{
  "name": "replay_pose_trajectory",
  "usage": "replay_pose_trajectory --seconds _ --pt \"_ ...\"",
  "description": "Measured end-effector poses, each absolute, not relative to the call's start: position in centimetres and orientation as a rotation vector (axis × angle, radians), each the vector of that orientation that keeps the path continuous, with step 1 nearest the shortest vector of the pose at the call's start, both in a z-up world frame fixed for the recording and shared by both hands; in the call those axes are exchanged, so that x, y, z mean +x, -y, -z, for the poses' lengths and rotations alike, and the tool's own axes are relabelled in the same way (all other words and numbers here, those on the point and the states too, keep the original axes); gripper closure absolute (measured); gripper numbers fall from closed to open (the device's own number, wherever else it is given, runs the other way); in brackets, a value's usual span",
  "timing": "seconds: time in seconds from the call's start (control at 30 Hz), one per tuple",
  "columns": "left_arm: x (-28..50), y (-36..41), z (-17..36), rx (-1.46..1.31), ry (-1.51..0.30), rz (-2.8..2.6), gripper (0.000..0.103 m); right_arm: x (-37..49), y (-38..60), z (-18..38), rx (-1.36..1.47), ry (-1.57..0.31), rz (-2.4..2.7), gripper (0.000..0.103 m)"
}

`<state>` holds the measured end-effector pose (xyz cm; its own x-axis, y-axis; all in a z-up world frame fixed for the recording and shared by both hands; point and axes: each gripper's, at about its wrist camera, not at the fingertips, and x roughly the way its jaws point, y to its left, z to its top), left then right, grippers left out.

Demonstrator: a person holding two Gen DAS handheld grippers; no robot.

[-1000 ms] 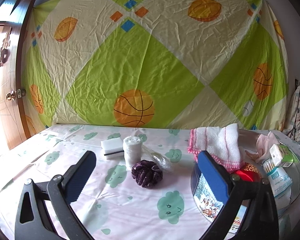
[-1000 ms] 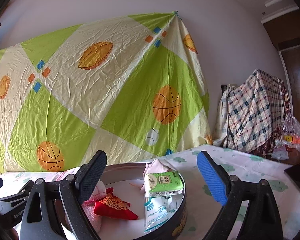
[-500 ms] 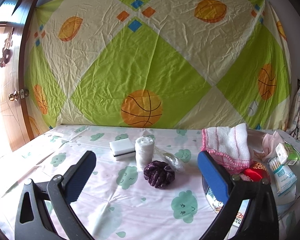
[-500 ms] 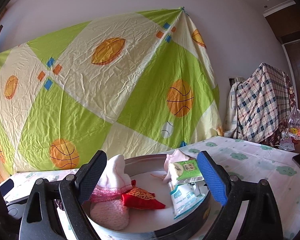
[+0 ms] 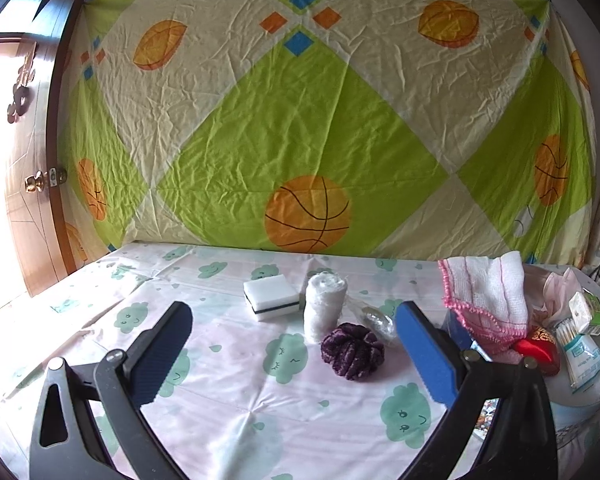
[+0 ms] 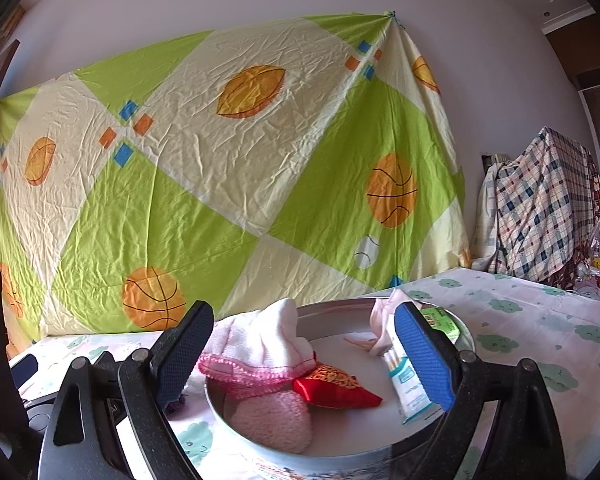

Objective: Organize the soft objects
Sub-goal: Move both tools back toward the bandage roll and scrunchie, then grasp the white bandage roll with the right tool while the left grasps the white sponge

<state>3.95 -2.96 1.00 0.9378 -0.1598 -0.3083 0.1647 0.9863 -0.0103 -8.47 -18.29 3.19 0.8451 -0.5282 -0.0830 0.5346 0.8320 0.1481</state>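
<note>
My left tongs (image 5: pixel 292 356) hang above the cloud-printed tablecloth (image 5: pixel 236 408) with both padded arms spread wide, holding nothing and touching nothing. Just past them, between the arms from this view, sits the dark purple velvet scrunchie (image 5: pixel 353 351); I judge it the next soft thing to collect, since it lies loose on the cloth and nearest my reach. Just behind it stands a white rolled gauze bundle (image 5: pixel 324 305), upright, with a crumpled clear plastic wrapper (image 5: pixel 374 318) beside it and a white sponge block with a dark stripe (image 5: pixel 271 297) a little further back to the left. These seem to wait outside because they have not yet been sorted.

My right tongs (image 6: pixel 304 354) are also opened wide and empty, poised over the round metal tin (image 6: pixel 466 340), which I take to be the collecting place. In the tin, nearest me, lies a pink knitted pad (image 6: pixel 274 420), then a red embroidered pouch (image 6: pixel 336 388) and a packet of cotton swabs (image 6: pixel 406 388). A white cloth with pink crocheted edging (image 6: pixel 260 346) drapes over the tin's left rim, and a green tissue packet (image 6: pixel 440 322) and a pale pink fabric piece (image 6: pixel 382 320) rest at the far side. Behind everything hangs the green and cream basketball-print sheet (image 5: pixel 300 128).
</note>
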Motion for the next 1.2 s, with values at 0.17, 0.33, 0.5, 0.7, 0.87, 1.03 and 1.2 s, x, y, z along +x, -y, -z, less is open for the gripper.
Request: replay_pose_trajectory --seconds 0.17,0.33,0.5,0.7,0.87,1.03,1.2 --pt "4.9 1.0 -0.9 0.022 -0.315 0.129 0.0 -7.5 17.3 -3.1 0.159 -0.056 0.542 0.01" --pt "6.3 -1.8 -0.8 0.01 -0.321 0.056 0.0 -6.2 16.2 -3.0 0.15 -0.081 0.509 0.01" --pt "7.6 -3.9 -0.6 0.005 -0.324 0.001 0.0 -4.3 14.9 -2.8 0.139 -0.124 0.464 0.01" --pt "8.8 -5.4 -0.5 -0.006 -0.334 -0.034 0.0 -1.8 13.5 -2.3 0.126 -0.197 0.398 0.01" --pt "10.1 -6.5 -0.3 -0.014 -0.352 -0.057 0.0 0.3 13.0 -1.8 0.136 -0.259 0.356 0.01" --pt "11.6 -7.7 -0.1 -0.045 -0.392 -0.074 0.0 2.3 11.8 -1.8 0.12 -0.253 0.311 0.01" --pt "12.8 -9.1 0.1 -0.061 -0.407 -0.118 0.0 6.4 10.1 -1.4 0.082 -0.318 0.258 0.01"
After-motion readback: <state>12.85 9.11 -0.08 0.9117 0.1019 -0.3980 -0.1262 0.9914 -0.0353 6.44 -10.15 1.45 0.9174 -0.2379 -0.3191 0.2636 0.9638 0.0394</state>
